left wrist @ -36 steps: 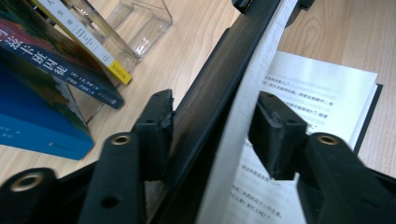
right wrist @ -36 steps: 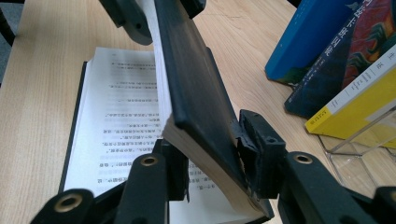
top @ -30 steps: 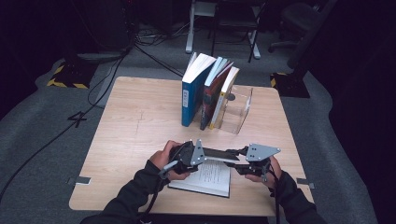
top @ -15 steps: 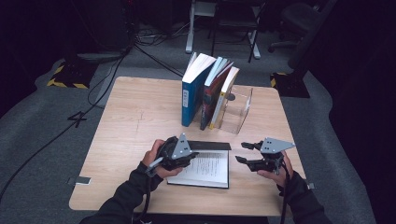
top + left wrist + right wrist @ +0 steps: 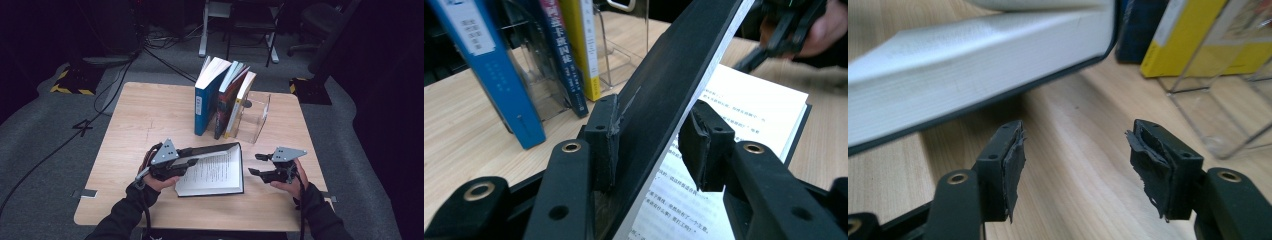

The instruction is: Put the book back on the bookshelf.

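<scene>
a light wooden table [image 5: 140, 125] fills the frame's middle. an open black-covered book [image 5: 215, 172] lies at lower centre; upper centre, a clear acrylic bookend [image 5: 255, 120] props three upright books [image 5: 222, 97].

- A dim studio or lab
- Cables [image 5: 150, 55] trail over grey carpet [image 5: 45, 135]
- Hazard-striped stand base [image 5: 70, 82]
- Lone wooden table [image 5: 145, 115], office chair [image 5: 320, 20] behind

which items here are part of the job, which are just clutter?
In the job:
open book, cover raised
left gripper, jaws astride that cover
right gripper, jaws apart, beside the book

Just there:
upright books
clear bookend
table
</scene>
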A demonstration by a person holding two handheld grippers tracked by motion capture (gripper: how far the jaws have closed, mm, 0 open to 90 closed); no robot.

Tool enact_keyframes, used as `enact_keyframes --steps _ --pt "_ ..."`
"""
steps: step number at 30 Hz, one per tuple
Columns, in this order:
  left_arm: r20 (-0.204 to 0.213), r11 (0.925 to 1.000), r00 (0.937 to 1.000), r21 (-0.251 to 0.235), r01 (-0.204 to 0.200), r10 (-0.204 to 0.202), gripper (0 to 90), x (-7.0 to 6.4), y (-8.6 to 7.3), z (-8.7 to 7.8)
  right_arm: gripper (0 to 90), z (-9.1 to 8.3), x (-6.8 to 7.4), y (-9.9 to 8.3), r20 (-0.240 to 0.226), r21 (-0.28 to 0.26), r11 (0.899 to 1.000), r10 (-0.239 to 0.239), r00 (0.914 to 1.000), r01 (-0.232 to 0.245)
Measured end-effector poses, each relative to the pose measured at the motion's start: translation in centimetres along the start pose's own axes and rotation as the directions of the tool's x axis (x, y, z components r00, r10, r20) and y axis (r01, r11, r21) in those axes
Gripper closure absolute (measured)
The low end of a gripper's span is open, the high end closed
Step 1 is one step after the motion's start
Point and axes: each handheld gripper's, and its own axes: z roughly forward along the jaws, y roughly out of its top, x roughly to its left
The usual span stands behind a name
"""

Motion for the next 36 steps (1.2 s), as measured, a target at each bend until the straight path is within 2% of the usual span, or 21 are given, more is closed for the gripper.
enact_keyframes --steps 3,6,8,10,12,14,18,23,29,36 --pt "0.001 0.9998 0.9999 -0.015 0.012 -0.012 60.6 0.1 -0.3 -0.4 37.2 1.5 0.8 0.2 -0.032 0.015 1.0 -0.014 0.9994 0.015" --pt "-0.002 0.9996 0.9998 -0.022 0.018 -0.018 60.5 0.2 -0.5 -0.6 36.0 2.4 1.5 0.6 -0.054 -0.003 1.0 -0.018 0.9984 0.018" --pt "0.0 0.9992 0.9997 -0.031 0.025 -0.025 60.3 0.3 -0.7 -0.8 36.5 2.7 2.0 0.9 -0.086 -0.043 0.999 -0.011 0.9962 0.008" --pt "0.004 0.9987 0.9994 -0.039 0.033 -0.033 60.2 0.4 -1.0 -1.2 37.2 2.8 2.4 1.1 -0.081 -0.071 0.997 -0.024 0.9964 0.019" --pt "0.006 0.9979 0.9992 -0.05 0.04 -0.04 59.9 0.3 -1.2 -1.4 38.6 2.7 2.7 1.4 -0.082 -0.121 0.993 -0.021 0.9965 0.011" --pt "-0.003 0.9989 0.9998 -0.042 0.022 -0.022 59.5 0.1 -1.4 -1.6 38.7 2.6 3.0 1.7 -0.08 -0.141 0.99 -0.024 0.9965 0.013" --pt "-0.015 0.9994 0.9998 -0.031 0.013 -0.014 58.6 -0.3 -1.7 -2.1 39.7 2.5 3.5 2.6 -0.062 -0.168 0.985 -0.04 0.9973 0.029" --pt "-0.051 0.9998 0.9985 -0.004 -0.021 0.021 58.6 -0.8 -2.1 -2.9 41.0 2.6 4.2 4.2 -0.061 -0.202 0.978 -0.057 0.9965 0.044" --pt "-0.089 0.9975 0.994 0.034 -0.061 0.064 58.6 -1.8 -2.8 -3.5 41.0 2.8 4.9 5.8 -0.056 -0.227 0.972 -0.068 0.9961 0.054" --pt "-0.107 0.9913 0.9883 0.086 -0.1 0.109 56.0 -3.1 -3.8 -3.5 41.1 3.1 5.9 7.4 -0.051 -0.229 0.97 -0.096 0.9941 0.082"
